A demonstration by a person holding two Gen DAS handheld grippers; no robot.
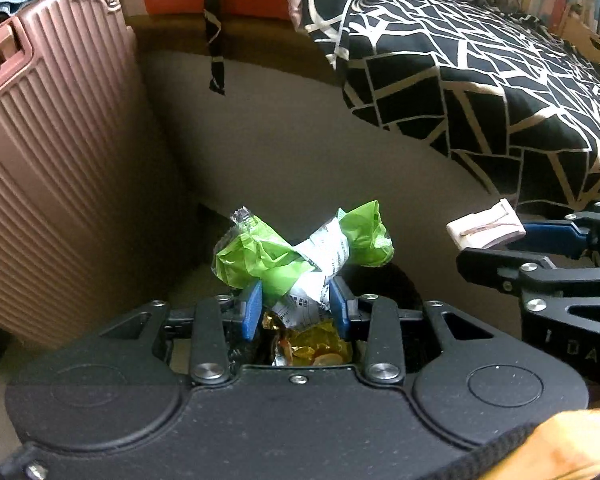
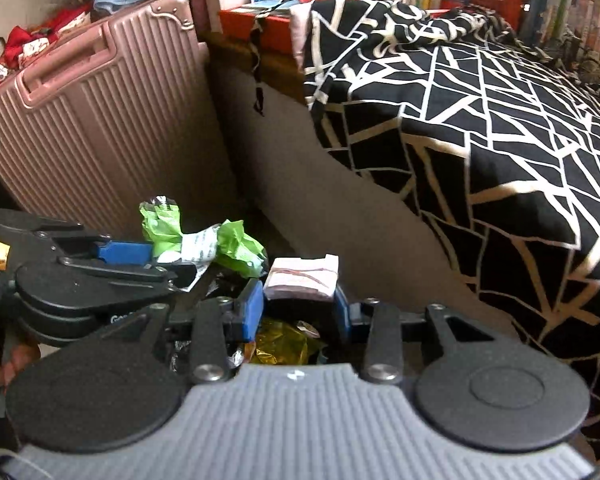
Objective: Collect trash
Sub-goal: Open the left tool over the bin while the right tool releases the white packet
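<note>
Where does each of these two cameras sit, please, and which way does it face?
Left wrist: on the left gripper, looking along its blue pads at the crumpled green-and-white wrapper it clamps; an orange sleeve shows.
Right wrist: on the right gripper, facing the folded whitish paper packet it clamps; fingertips show at left.
Shared: the ribbed pink suitcase, the black-and-white patterned bedspread, gold foil trash below, and each other's gripper.
</note>
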